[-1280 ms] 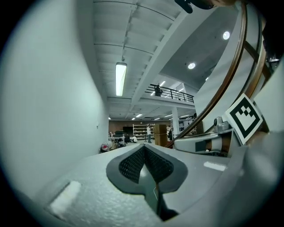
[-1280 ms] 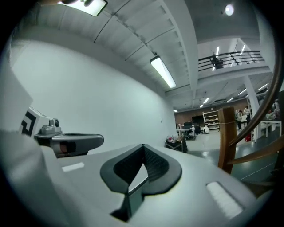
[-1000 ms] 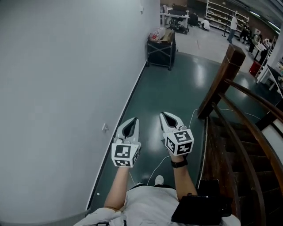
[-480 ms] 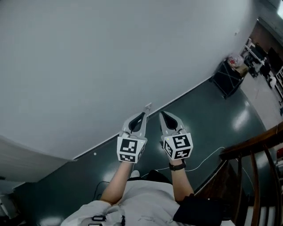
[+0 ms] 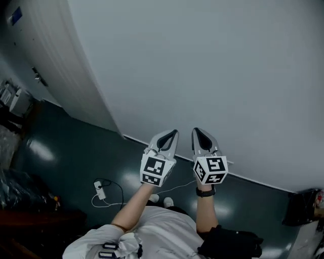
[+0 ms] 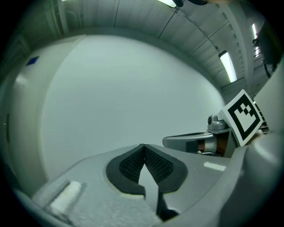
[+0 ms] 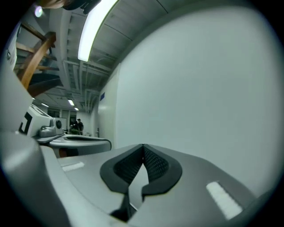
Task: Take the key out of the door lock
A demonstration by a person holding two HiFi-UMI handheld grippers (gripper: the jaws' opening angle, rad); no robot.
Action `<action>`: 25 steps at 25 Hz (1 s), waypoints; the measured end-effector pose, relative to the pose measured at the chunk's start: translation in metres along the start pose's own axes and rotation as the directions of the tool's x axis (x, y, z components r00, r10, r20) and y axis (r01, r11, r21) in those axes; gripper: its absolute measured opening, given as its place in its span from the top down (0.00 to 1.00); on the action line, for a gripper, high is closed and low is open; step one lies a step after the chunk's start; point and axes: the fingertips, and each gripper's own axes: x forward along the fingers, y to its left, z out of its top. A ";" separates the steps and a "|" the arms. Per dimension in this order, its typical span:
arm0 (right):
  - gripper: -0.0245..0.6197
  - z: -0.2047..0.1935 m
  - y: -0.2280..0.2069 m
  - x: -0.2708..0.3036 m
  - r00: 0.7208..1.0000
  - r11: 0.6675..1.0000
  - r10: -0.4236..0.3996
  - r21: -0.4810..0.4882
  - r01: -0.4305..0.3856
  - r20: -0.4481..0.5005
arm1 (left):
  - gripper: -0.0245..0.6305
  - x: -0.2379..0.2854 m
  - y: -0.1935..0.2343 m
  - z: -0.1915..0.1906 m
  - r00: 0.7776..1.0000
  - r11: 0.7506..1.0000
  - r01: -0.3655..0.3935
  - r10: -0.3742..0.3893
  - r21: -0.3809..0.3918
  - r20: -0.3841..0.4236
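Note:
No key or lock can be made out. A pale door [image 5: 48, 60] with a small dark handle [image 5: 36, 76] stands at the upper left of the head view, far from both grippers. My left gripper [image 5: 175, 132] and right gripper [image 5: 194, 130] are held side by side in front of the plain white wall [image 5: 202, 60], both shut with nothing between the pads. In the left gripper view the shut jaws [image 6: 143, 146] face bare wall, with the right gripper [image 6: 195, 141] beside them. The right gripper view shows its shut jaws [image 7: 143, 146] and the left gripper [image 7: 71, 141].
The dark green floor [image 5: 76, 157] runs along the wall's foot. A white plug block with a cable [image 5: 101, 190] lies on it at the left. Dark clutter [image 5: 15, 177] sits at the far left and a black object [image 5: 302, 207] at the lower right. A small blue sign [image 5: 15, 15] is near the door.
The head view has swung left along the wall: the stair rail and the cart have gone, and the door has come in at the upper left. Both grippers stay shut, side by side.

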 end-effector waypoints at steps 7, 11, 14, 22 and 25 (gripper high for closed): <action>0.96 -0.015 0.129 0.084 0.935 0.933 0.355 0.067 -0.354 -0.011 | 0.96 -0.123 0.121 -0.014 0.910 0.910 -0.413 0.414 0.011 -0.034; 0.96 -0.012 0.255 0.119 0.810 0.810 0.586 0.038 -0.585 -0.015 | 0.96 -0.216 0.189 -0.015 0.787 0.787 -0.617 0.617 -0.011 -0.023; 0.96 -0.006 0.343 0.126 0.704 0.704 0.710 -0.020 -0.710 -0.019 | 0.96 -0.270 0.228 -0.013 0.708 0.708 -0.706 0.706 -0.028 0.003; 0.96 -0.007 0.527 0.138 0.475 0.469 0.878 -0.088 -0.879 -0.065 | 0.96 -0.426 0.319 -0.022 0.468 0.469 -0.877 0.883 -0.100 0.036; 0.96 -0.021 0.580 0.142 0.410 0.404 0.906 -0.078 -0.911 -0.101 | 0.96 -0.477 0.345 -0.033 0.388 0.388 -0.911 0.921 -0.138 0.025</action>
